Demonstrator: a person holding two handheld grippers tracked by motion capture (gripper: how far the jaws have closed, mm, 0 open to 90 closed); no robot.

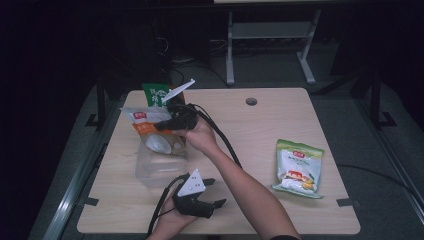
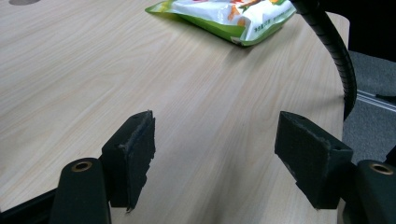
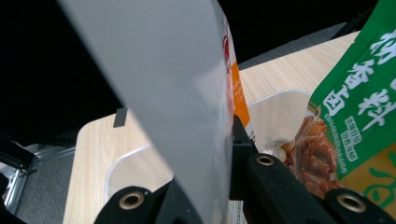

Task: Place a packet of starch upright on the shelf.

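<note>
My right gripper (image 1: 164, 125) is shut on a white and orange snack bag (image 1: 145, 122) and holds it over a clear plastic container (image 1: 160, 170) at the table's left. In the right gripper view the bag's pale back (image 3: 177, 93) is pinched between the jaws of the right gripper (image 3: 224, 154), above the container (image 3: 275, 116). A green snack bag (image 1: 154, 92) stands just behind; it looms at the right (image 3: 359, 93). My left gripper (image 1: 216, 192) rests open near the front edge, nothing between its jaws (image 2: 215, 144).
A green and white snack bag (image 1: 299, 167) lies flat at the table's right, also ahead of the left gripper (image 2: 224, 14). The right gripper's cable (image 1: 225, 140) runs across the wooden table (image 1: 280, 120), and a round hole (image 1: 251, 101) sits near the far edge.
</note>
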